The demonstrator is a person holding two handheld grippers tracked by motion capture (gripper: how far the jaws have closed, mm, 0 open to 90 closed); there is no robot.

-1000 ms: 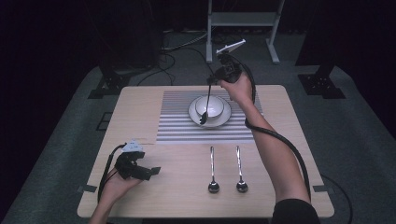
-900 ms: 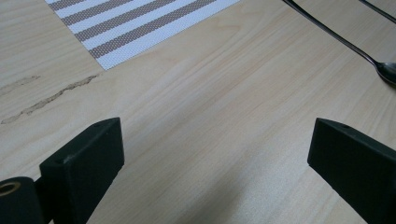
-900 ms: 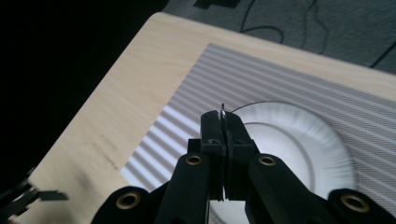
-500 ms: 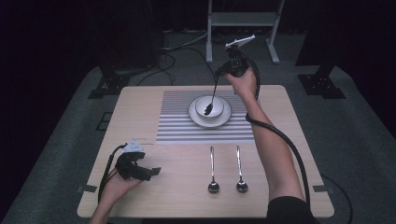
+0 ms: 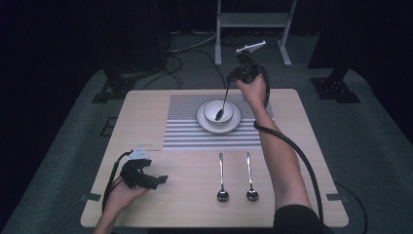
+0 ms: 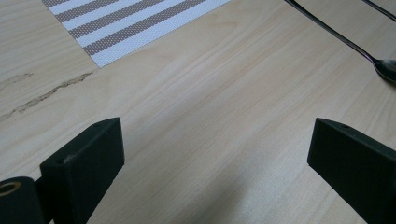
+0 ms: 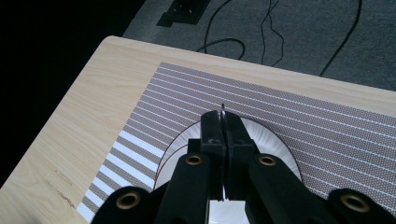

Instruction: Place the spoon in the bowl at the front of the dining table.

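A white bowl (image 5: pixel 212 108) stands on a white plate (image 5: pixel 235 125) on the striped placemat (image 5: pixel 185 126). My right gripper (image 5: pixel 231 81) is held high behind the bowl, shut on the handle of a dark spoon (image 5: pixel 224 104); the spoon hangs down with its tip in the bowl. In the right gripper view the gripper (image 7: pixel 223 125) has its jaws pressed together on the thin handle above the plate rim (image 7: pixel 280 149). My left gripper (image 5: pixel 157 179) rests open on the table at the front left, nothing between its fingers (image 6: pixel 88 158).
Two more spoons (image 5: pixel 221 175) (image 5: pixel 250 176) lie side by side on the bare wood in front of the placemat, bowls toward the front edge. One spoon's bowl (image 6: pixel 385 69) lies to the right in the left gripper view. Cables and stand legs lie on the floor beyond the table.
My right gripper has risen and drawn back from the bowl with the spoon, whose tip now dips into the bowl. The left gripper has stayed put.
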